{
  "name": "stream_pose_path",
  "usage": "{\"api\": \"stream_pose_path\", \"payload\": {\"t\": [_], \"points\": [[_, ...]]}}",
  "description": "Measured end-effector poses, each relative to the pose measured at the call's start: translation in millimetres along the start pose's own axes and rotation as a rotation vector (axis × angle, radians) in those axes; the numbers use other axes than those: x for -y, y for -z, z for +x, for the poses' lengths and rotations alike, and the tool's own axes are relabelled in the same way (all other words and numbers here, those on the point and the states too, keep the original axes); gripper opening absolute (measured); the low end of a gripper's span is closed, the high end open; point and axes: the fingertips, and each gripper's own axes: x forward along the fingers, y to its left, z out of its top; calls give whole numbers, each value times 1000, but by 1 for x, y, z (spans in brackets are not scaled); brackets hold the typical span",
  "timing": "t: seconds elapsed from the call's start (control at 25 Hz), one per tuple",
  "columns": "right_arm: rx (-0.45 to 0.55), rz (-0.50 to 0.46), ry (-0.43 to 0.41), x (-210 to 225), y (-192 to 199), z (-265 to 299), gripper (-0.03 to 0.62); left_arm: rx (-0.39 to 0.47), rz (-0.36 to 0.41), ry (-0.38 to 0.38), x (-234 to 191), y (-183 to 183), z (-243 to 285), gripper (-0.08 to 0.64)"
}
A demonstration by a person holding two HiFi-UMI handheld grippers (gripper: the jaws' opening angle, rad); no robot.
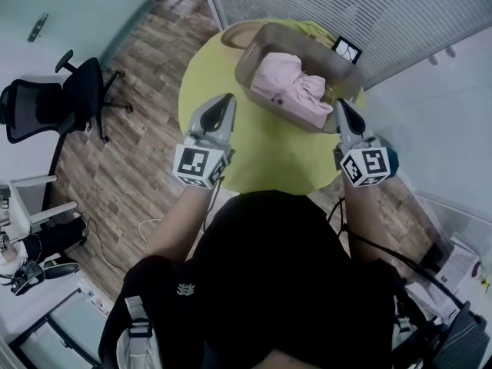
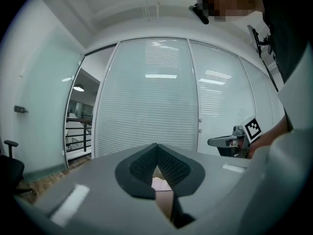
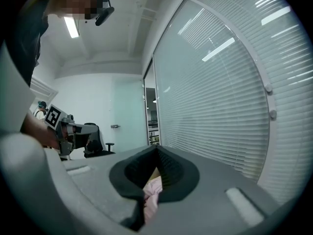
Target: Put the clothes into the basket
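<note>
The pink clothes [image 1: 292,87] lie bunched inside the basket [image 1: 247,64], a translucent brownish tub that stands on the far part of the round yellow-green table [image 1: 269,156]; the cloth fills the middle and right of the tub, with a knotted fold towards its near right corner. Just to the right of that corner is the right gripper [image 1: 338,103], pointing away from the person. Its jaws are pressed fully together with nothing caught at the tips. In the right gripper view the closed tips [image 3: 157,148] meet in a point, and a strip of the pink clothes [image 3: 150,196] shows through the slot beneath them; whether the cloth touches the jaws there cannot be told. The left gripper [image 1: 227,98] is over the left side of the table, to the left of the basket and apart from it, also pointing away; its own view shows the jaws [image 2: 157,146] closed tip to tip and empty, with a sliver of pale pink and brown visible through the slot below. Each gripper shows in the other's view, level with it, marker cube towards the person. A small black-and-white marker card [image 1: 347,50] is at the basket's far right corner. Beyond the table is a glass wall with blinds [image 1: 369,6]; wood flooring [image 1: 146,60] runs to the left, where a black office chair [image 1: 58,102] stands.
</note>
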Motion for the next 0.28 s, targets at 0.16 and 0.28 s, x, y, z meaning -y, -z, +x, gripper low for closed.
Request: {"api": "stream_pose_path", "payload": {"t": [0.16,0.28], "points": [[5,7,-3,0,-3,-4,2,2,5,7,5,-3,-1,7],[14,23,-5,0,-6,-6,2,4,6,8,7,-3,-2,7]]}}
